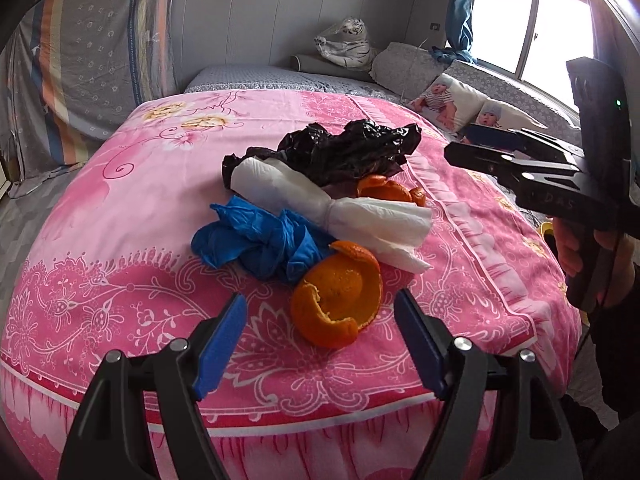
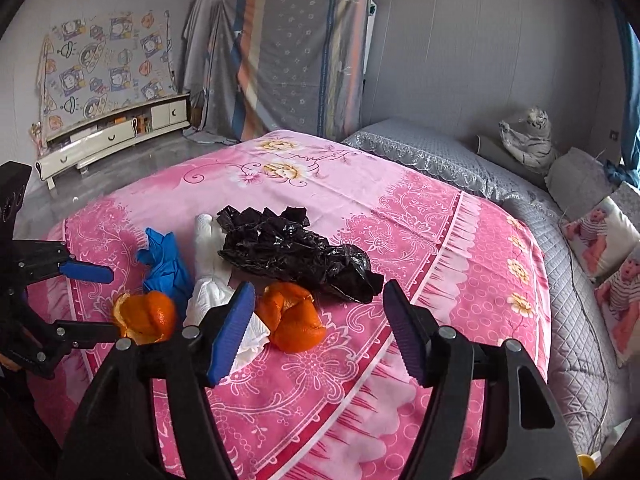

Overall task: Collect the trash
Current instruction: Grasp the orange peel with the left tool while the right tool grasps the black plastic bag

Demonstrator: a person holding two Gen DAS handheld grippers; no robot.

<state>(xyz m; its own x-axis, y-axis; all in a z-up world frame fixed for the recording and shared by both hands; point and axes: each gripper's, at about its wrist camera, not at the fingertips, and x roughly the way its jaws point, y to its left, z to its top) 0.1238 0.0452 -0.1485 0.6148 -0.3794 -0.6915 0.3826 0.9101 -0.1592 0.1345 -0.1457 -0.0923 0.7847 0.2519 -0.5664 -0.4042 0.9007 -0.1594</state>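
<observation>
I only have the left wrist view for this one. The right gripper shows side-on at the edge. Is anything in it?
Observer: No. In the right wrist view the right gripper is open, with nothing between its pads.
Operator: The second peel is half hidden behind the tissue for me. What does it look like?
Observer: It is a torn, curled peel, lying by the end of the tissue, just in front of the bag.
Operator: Is there a bin on the side beyond the bed?
Observer: None that I can see. There is only a low cabinet with drawers on the floor there.
</observation>
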